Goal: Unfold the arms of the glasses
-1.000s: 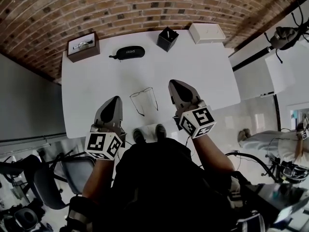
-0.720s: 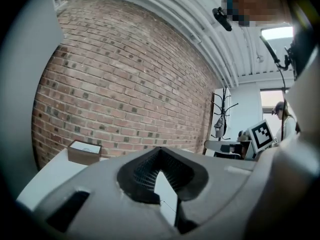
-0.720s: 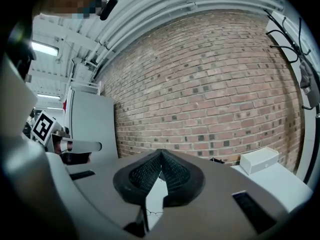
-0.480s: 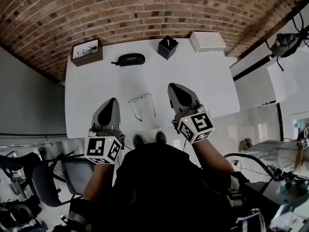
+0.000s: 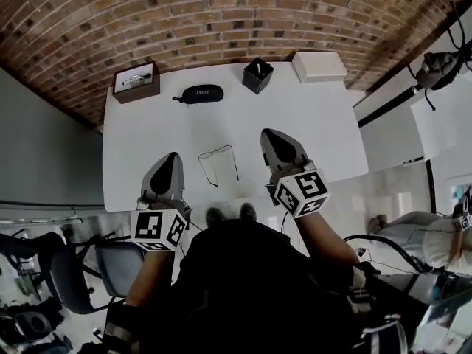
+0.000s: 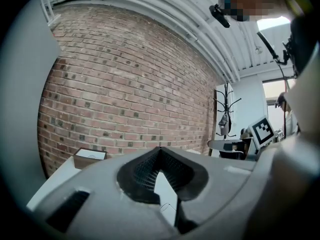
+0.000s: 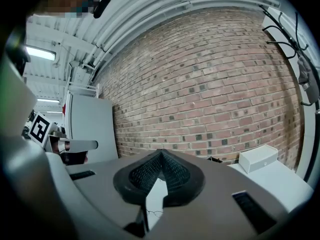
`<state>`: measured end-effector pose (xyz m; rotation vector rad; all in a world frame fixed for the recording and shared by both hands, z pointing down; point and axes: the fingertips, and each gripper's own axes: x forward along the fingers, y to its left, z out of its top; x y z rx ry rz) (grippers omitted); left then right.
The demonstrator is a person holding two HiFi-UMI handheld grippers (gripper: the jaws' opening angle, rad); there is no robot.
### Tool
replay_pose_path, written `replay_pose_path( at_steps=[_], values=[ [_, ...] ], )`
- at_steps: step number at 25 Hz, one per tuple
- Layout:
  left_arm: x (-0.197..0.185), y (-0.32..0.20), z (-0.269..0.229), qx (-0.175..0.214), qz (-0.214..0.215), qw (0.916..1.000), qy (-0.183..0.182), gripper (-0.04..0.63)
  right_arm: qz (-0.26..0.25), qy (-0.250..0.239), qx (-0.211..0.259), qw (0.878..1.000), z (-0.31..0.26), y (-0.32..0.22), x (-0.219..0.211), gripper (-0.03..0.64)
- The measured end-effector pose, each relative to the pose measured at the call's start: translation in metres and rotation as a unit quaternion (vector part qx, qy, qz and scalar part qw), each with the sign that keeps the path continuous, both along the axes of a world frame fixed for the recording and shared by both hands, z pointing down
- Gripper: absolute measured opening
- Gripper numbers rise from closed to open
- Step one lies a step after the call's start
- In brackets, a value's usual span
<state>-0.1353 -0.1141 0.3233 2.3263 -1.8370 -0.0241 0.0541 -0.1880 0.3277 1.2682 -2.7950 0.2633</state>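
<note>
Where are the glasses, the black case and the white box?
glasses point(image 5: 209, 156), head view, a lens
black case point(image 5: 200, 94), head view, its middle
white box point(image 5: 319, 66), head view, its top

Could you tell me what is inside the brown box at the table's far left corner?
The brown box holds a white lining with a small dark object on it, too small to identify. Anything under the lining is covered.

Grey left tongs point(image 5: 172, 157), right tongs point(image 5: 268, 134); marker cubes point(image 5: 156, 228); apparently black top point(image 5: 243, 286).

glasses point(image 5: 219, 155) — on table point(image 5: 324, 131) | between left gripper point(image 5: 174, 158) and right gripper point(image 5: 266, 133) | case point(image 5: 200, 94) behind
</note>
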Motion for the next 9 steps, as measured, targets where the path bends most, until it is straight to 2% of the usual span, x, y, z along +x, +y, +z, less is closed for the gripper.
replay_pose_path(
  at_steps=[4, 9],
  values=[
    [0.003, -0.005, 0.002, -0.006, 0.006, 0.9999, 0.008, 0.009, -0.003, 0.000, -0.006, 1.000, 0.004, -0.002, -0.006, 0.008],
    [0.003, 0.012, 0.002, -0.021, -0.013, 0.9997, 0.004, 0.009, -0.029, 0.000, -0.028, 0.999, 0.011, 0.001, -0.017, 0.007]
  ],
)
